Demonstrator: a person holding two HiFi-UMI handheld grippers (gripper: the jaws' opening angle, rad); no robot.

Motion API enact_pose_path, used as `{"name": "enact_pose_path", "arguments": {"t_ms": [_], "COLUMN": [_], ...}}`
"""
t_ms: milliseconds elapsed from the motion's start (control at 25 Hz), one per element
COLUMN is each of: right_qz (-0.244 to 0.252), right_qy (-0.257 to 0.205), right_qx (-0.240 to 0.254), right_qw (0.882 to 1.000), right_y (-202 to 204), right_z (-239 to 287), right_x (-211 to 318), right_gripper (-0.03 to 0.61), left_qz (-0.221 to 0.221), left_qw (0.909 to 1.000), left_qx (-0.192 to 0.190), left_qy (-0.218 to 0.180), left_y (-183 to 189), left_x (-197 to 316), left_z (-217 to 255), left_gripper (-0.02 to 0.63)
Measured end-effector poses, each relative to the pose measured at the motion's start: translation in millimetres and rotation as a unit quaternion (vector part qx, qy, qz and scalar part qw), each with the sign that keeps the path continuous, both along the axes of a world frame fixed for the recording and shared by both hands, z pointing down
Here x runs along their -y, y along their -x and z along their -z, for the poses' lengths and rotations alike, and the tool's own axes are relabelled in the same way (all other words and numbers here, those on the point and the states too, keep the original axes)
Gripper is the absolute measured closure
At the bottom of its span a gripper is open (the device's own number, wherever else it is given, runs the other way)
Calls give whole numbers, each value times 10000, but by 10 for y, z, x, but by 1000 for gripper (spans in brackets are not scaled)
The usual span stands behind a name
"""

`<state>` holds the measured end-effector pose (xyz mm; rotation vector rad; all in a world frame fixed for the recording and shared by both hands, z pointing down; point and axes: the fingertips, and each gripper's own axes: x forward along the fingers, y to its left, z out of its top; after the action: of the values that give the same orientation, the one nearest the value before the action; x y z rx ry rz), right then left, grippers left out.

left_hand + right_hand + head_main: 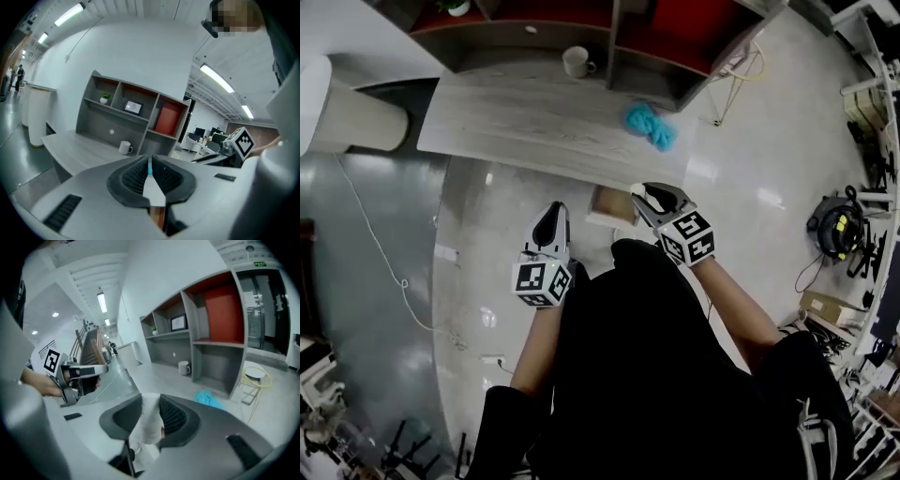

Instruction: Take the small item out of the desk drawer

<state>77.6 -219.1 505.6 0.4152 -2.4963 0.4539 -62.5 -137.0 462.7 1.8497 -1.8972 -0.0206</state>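
Observation:
The open desk drawer [612,204] shows as a brown box under the front edge of the grey desk [525,117]. My right gripper [649,195] is just right of the drawer, at the desk's edge. In the right gripper view it [151,401] is shut on a small white item [149,420], soft-looking and squeezed between the pads. My left gripper [553,214] hangs lower left of the drawer, over the floor. Its jaws [149,165] stand together with nothing between them.
A white mug [577,62] and a blue cloth [650,125] lie on the desk, in front of a grey and red shelf unit [581,28]. A white cable [384,262] runs over the floor at left. A vacuum cleaner [839,225] stands far right.

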Motion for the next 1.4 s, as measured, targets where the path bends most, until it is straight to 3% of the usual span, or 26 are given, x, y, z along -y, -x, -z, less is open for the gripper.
{"name": "enact_pose_path", "arguments": {"t_ms": [280,440,720,960,1400], "right_qz": [-1181,-1909,-2781,-3003,-3341], "right_qy": [-549,-754,-1281,-1723,-1654], "right_qx": [529,645,848,596,510], "right_qw": [9901,9766,9482,9362,9265], "right_y": [-15,17,64,-1,46], "right_z": [942,1223,1620,1774,1668], "right_x": [-36,-196,-365,-673,-1041], "right_gripper": [460,460,460,460,460], "left_qz": [-792,-1268,-1817,-1840,-1801], "left_qw": [9958,9896,9776,9749,9766], "left_qx": [2,-161,34,172,152], "left_qy": [-469,-661,-1060,-1239,-1164], "left_y": [131,305,528,741,1035], "left_x": [176,154,197,49,-324], "left_z": [579,831,1196,1418,1326], "left_gripper": [588,588,588,588,589]}}
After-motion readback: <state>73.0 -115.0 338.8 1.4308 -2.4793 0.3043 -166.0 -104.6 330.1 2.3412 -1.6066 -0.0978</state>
